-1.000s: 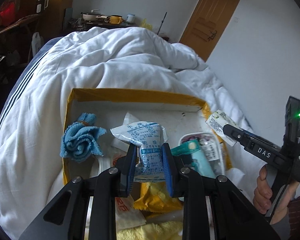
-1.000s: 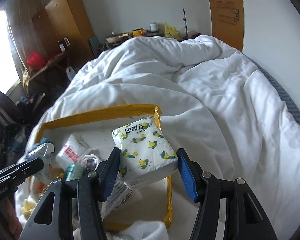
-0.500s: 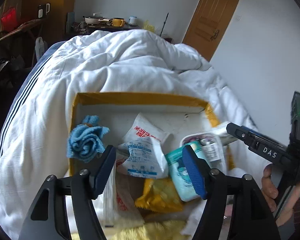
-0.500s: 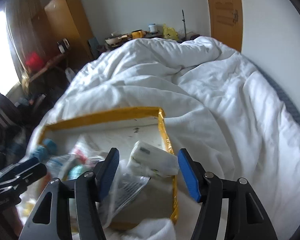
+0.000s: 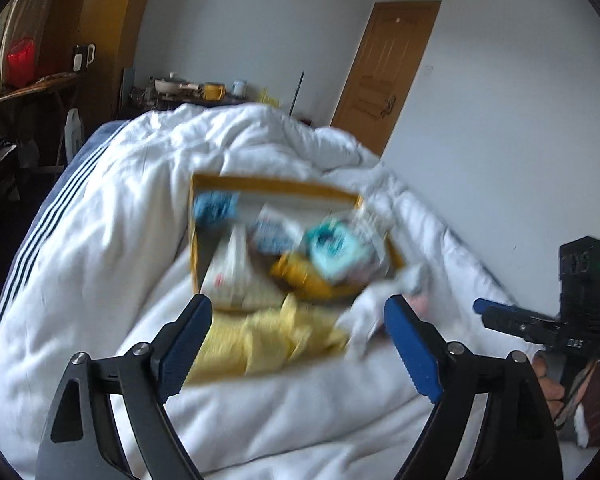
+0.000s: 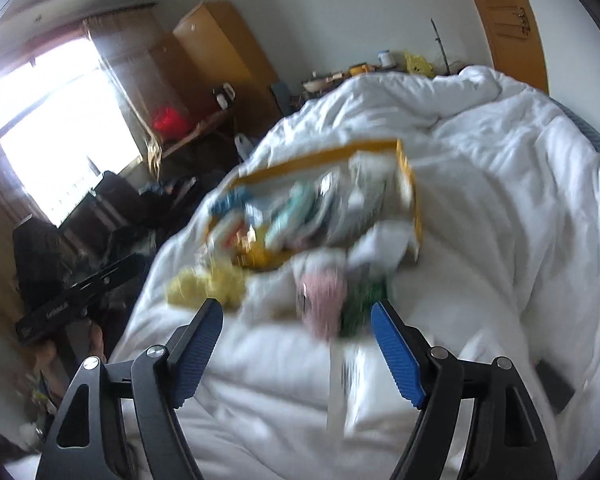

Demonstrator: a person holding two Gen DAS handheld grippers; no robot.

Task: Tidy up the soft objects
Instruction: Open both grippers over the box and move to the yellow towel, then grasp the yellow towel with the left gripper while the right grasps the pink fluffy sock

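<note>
On rumpled white duvet (image 5: 112,264), yellow-rimmed box (image 5: 260,186) holds crinkly packets; both claws gape.

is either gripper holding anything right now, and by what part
Nothing is held. The left gripper and the right gripper are both open and empty, above the white duvet.

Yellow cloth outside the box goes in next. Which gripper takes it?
Probably left. The yellow cloth lies between the open left gripper's jaws; the right gripper, also open, faces the pink item.
</note>
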